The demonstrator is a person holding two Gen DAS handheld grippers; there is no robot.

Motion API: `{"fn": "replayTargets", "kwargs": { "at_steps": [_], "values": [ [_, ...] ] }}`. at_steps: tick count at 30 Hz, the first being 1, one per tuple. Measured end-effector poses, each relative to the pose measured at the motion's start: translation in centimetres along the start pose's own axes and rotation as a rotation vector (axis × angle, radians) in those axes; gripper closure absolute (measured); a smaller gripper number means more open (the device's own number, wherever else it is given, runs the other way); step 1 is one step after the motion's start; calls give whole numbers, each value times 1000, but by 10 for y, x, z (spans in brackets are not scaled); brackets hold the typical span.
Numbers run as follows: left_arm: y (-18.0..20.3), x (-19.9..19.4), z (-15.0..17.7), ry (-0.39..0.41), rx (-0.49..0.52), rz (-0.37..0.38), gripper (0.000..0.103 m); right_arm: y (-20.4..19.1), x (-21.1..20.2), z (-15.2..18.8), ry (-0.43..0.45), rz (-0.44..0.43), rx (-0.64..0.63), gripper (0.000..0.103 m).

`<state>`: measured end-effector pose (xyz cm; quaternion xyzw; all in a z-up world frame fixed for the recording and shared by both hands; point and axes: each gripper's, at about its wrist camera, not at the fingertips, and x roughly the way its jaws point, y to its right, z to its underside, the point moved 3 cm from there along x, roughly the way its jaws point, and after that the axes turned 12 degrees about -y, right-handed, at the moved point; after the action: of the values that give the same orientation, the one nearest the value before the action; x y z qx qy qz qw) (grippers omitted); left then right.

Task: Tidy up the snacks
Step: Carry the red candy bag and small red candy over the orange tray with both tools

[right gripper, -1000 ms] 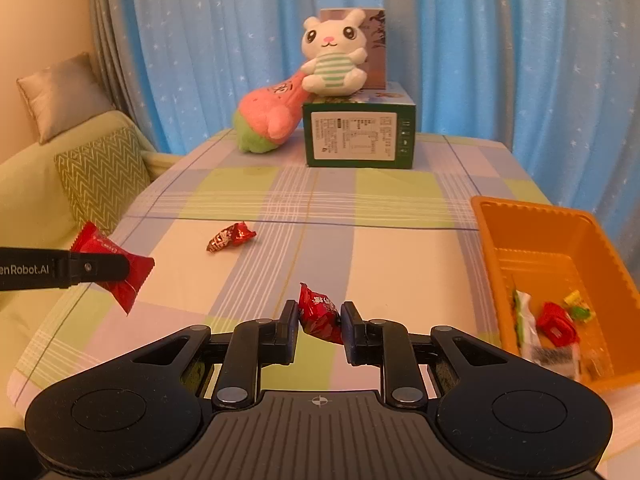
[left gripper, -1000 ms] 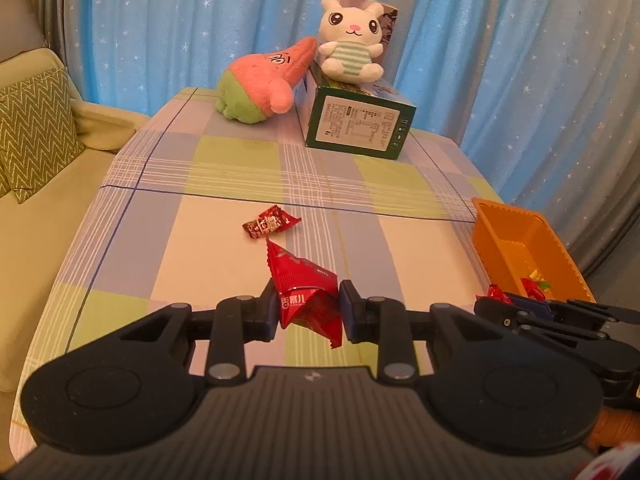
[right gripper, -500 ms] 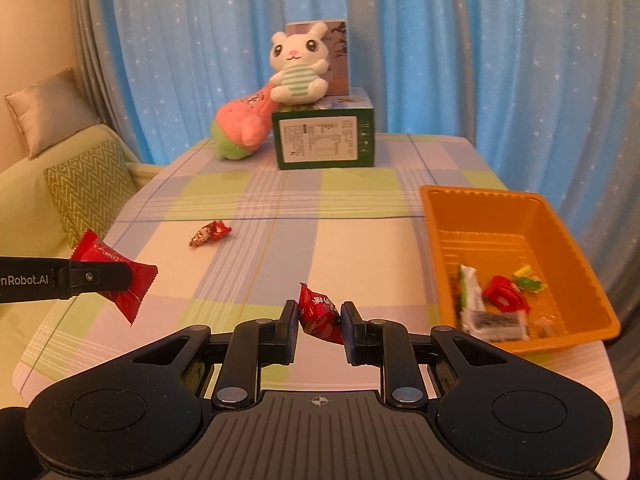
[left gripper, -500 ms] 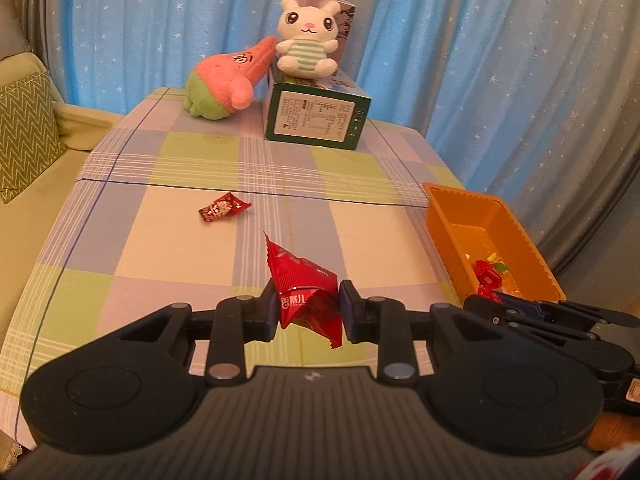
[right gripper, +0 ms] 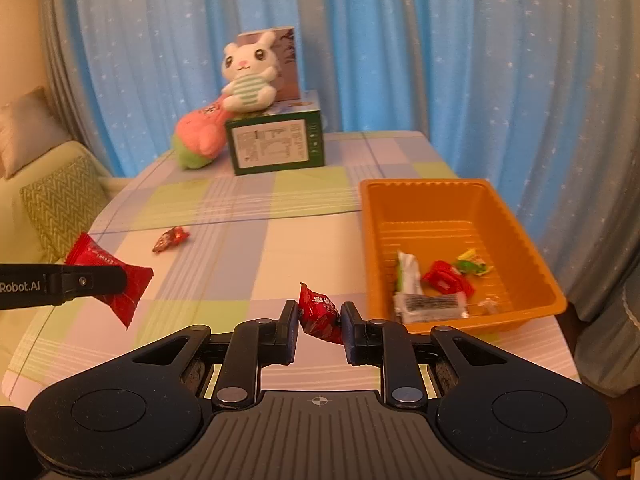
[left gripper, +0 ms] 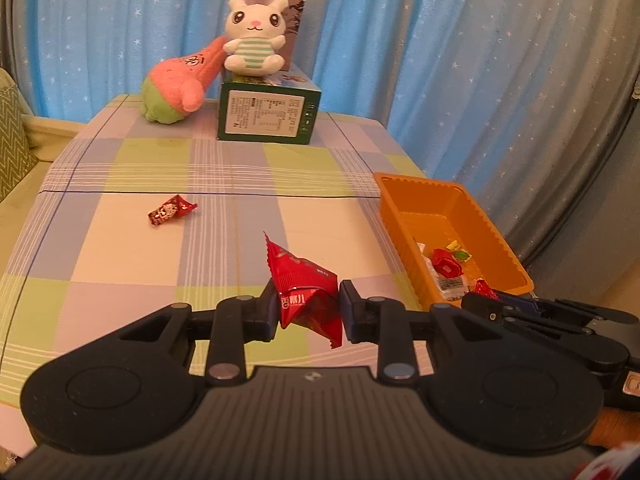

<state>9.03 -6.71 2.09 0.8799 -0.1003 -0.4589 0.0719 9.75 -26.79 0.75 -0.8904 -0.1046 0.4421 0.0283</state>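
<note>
Left of the orange tray (right gripper: 460,204), I have both claws raised over the checked surface (left gripper: 132,248). My left claw (left gripper: 308,306) is clamped on a red packet (left gripper: 306,284); my right claw (right gripper: 320,322), just beside the tray's near corner, pinches a smaller red candy (right gripper: 320,312). 1 more candy (left gripper: 172,210) lies on the surface well left of the tray. Several wrapped snacks (right gripper: 430,286) sit in the tray's near end.

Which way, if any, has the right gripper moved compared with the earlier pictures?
Yes. In the right wrist view the orange tray now sits closer and more central, so the right gripper, shut on its small red snack, has moved toward the tray.
</note>
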Motion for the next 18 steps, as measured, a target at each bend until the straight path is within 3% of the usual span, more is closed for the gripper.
{"fn": "replayTargets", "kwargs": {
  "at_steps": [18],
  "values": [
    [55,17,-10,-20,78,61,76,56,-16,2,14,55,104,80]
  ]
}}
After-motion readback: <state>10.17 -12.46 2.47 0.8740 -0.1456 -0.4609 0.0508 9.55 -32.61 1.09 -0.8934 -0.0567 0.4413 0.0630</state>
